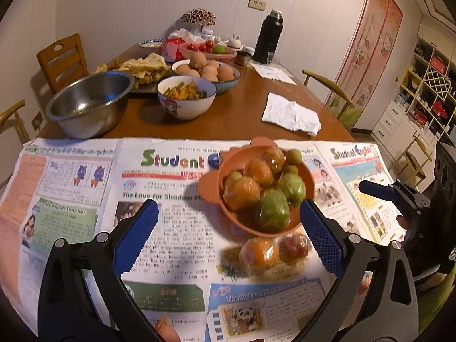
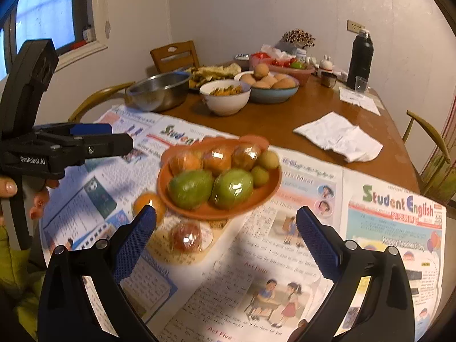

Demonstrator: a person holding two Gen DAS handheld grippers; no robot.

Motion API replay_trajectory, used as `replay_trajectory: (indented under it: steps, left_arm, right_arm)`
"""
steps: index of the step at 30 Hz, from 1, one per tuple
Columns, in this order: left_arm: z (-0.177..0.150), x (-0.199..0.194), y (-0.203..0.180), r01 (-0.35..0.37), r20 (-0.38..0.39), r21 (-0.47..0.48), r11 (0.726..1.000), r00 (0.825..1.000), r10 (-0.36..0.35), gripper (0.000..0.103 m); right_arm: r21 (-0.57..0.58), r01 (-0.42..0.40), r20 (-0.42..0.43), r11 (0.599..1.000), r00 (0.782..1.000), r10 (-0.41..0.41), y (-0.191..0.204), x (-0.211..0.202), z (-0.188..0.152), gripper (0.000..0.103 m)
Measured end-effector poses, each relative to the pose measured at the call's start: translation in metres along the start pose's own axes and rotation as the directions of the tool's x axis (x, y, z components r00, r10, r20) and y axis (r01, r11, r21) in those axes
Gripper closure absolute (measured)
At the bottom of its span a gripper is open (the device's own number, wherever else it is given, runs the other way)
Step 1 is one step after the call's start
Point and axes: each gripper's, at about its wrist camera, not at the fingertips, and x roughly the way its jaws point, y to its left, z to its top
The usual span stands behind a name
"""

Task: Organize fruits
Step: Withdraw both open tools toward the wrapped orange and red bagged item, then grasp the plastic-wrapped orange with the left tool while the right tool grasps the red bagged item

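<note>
Near half: newspaper (image 1: 171, 228), largely bare left and right. Obstacles there: orange bowl (image 1: 309, 182) of wrapped fruit, two loose wrapped fruits (image 1: 275, 252) just near of it. Far half: steel basin (image 1: 88, 102), food bowls (image 1: 186, 97), crumpled white cloth (image 1: 290, 114) crowd the table (image 1: 236, 114).

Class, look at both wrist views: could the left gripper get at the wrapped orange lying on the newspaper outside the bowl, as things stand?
Probably yes. The left gripper is open, and the wrapped orange lies between its fingers on the newspaper, nothing over it. The orange bowl and the red fruit sit close by.
</note>
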Motion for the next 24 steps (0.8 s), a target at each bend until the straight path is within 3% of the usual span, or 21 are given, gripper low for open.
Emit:
replay_trajectory:
  steps: [15, 24]
  left_arm:
    - [-0.042, 0.017, -0.004, 0.014, -0.114, 0.023, 1.000, 0.993, -0.011, 0.010]
    - [-0.046, 0.042, -0.014, 0.079, -0.178, 0.040, 0.996, 0.981, -0.071, 0.039]
  right_arm:
    - [-0.022, -0.023, -0.112, 0.999, 0.994, 0.020, 0.011, 0.023, -0.034, 0.005]
    - [-0.041, -0.024, -0.131, 0.999, 0.991, 0.018, 0.014, 0.030, -0.039, 0.006]
